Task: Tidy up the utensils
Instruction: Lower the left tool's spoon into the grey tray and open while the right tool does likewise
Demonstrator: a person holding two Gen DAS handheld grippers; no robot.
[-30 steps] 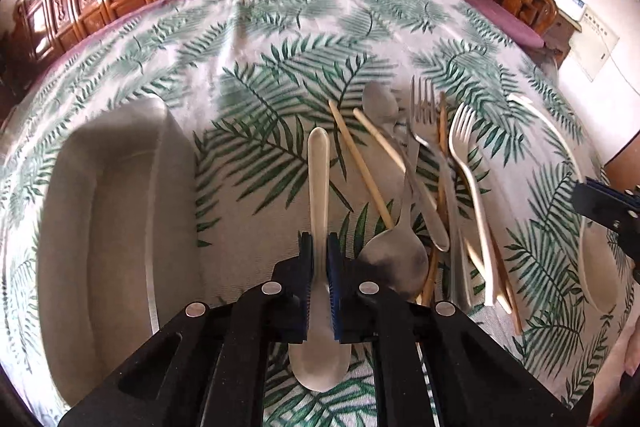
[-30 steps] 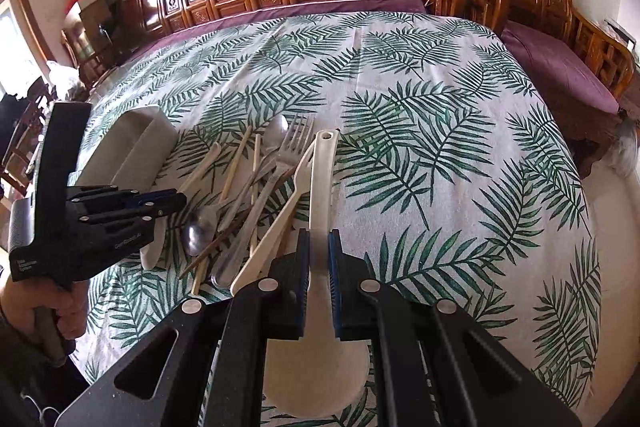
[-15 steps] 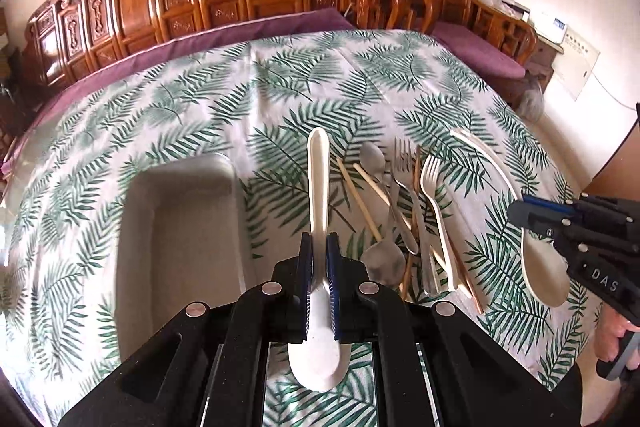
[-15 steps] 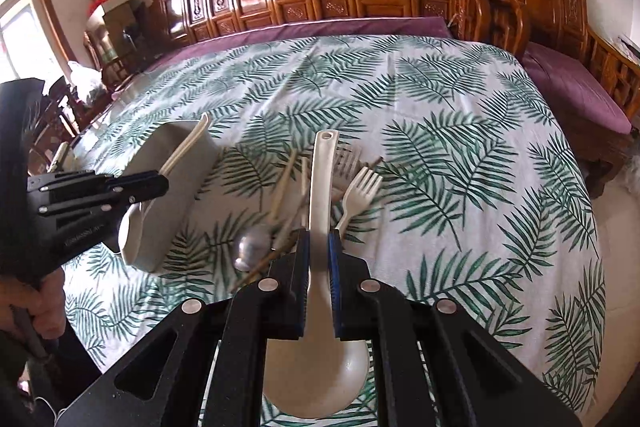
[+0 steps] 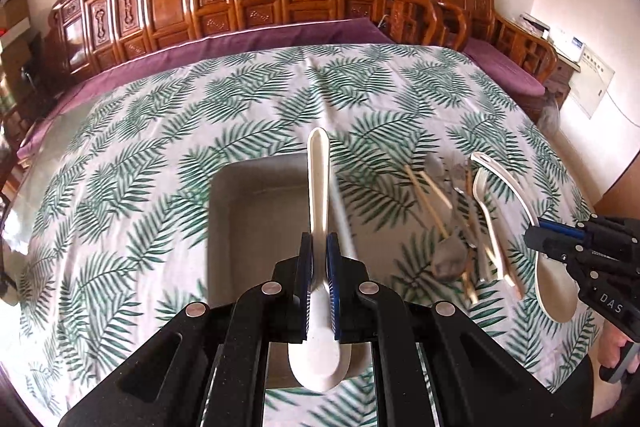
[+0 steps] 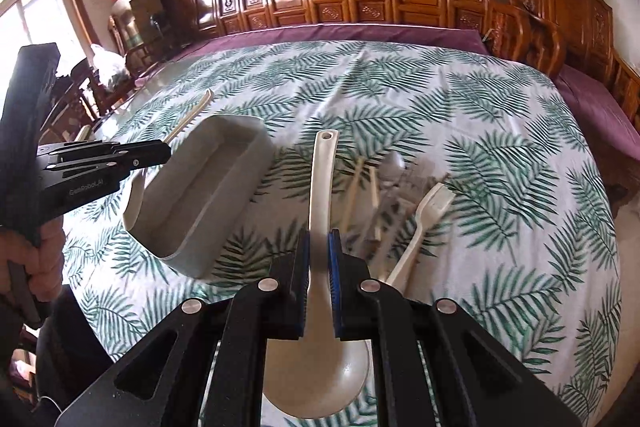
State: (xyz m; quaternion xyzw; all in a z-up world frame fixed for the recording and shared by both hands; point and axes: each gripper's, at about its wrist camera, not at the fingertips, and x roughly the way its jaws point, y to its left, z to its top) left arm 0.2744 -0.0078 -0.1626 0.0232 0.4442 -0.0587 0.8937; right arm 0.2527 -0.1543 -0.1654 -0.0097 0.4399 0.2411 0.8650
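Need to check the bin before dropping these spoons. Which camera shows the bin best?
Right wrist: the whole grey bin shows from the side, with rim, walls and inside unblocked. In the left wrist view the left gripper and its spoon cover part of the bin.

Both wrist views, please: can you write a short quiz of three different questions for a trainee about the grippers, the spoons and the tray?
1. True or false: the left gripper is shut on a cream spoon.
2. What lies below that spoon in the left wrist view?
A. the grey tray
B. a plate
C. a cup
3. Fill in: the right gripper holds a cream ____, while the utensil pile lies on the tablecloth.

Key: 1 true; 2 A; 3 ladle.
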